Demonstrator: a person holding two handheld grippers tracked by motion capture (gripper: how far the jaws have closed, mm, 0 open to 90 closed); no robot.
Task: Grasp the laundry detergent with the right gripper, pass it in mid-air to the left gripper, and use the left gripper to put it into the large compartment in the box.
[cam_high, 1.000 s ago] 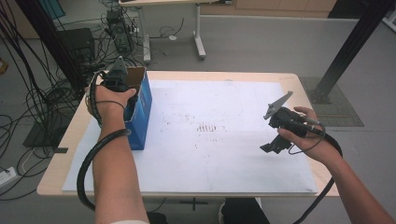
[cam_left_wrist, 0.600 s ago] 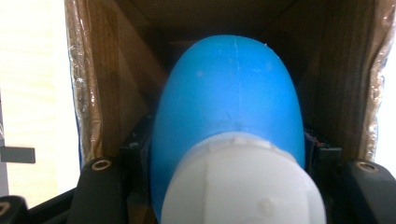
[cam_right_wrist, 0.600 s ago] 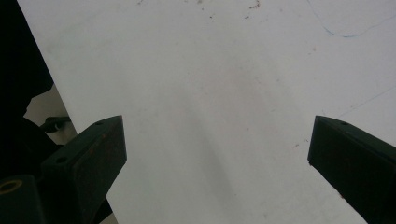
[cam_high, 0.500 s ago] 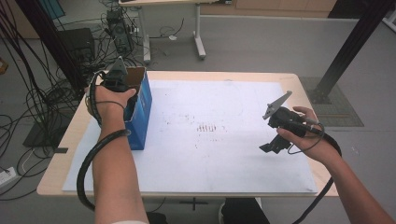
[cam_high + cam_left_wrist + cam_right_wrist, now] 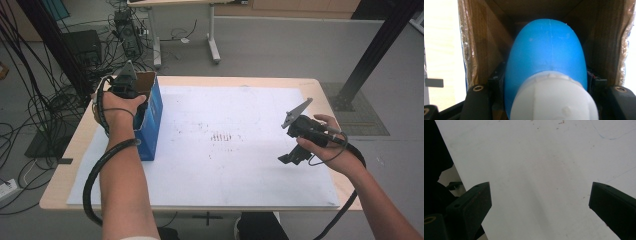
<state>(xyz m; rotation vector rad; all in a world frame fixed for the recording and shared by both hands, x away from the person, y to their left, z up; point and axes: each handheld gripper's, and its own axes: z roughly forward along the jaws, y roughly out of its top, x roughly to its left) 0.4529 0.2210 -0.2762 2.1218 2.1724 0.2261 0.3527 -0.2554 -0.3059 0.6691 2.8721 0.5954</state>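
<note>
- One blue carton box (image 5: 151, 117) stands upright at the left edge of the table (image 5: 240, 81) in the high view, open top up; your left gripper (image 5: 125, 86) sits at its mouth, pointing down into it, which reads as lowering something in or lifting it out
- One white sheet (image 5: 235, 150) covers most of the tabletop, bare but for faint marks near the middle, so you have free room on the right
- Your right gripper (image 5: 295, 150) hangs over the sheet's right part, well apart from the box and out of the left hand's way
- One blue bottle (image 5: 546, 52) with one white cap (image 5: 554, 97) shows in the left gripper view, cap toward the camera, body pointing down into the brown inside of the box; two black jaws clench it from either side just behind the cap, so that gripper is grasping the bottle. Whether it touches the box floor I cannot tell
- Two black jaws stand wide apart in the right gripper view, with bare white sheet between them: that gripper is released and holds nothing, I judge waiting its turn
</note>
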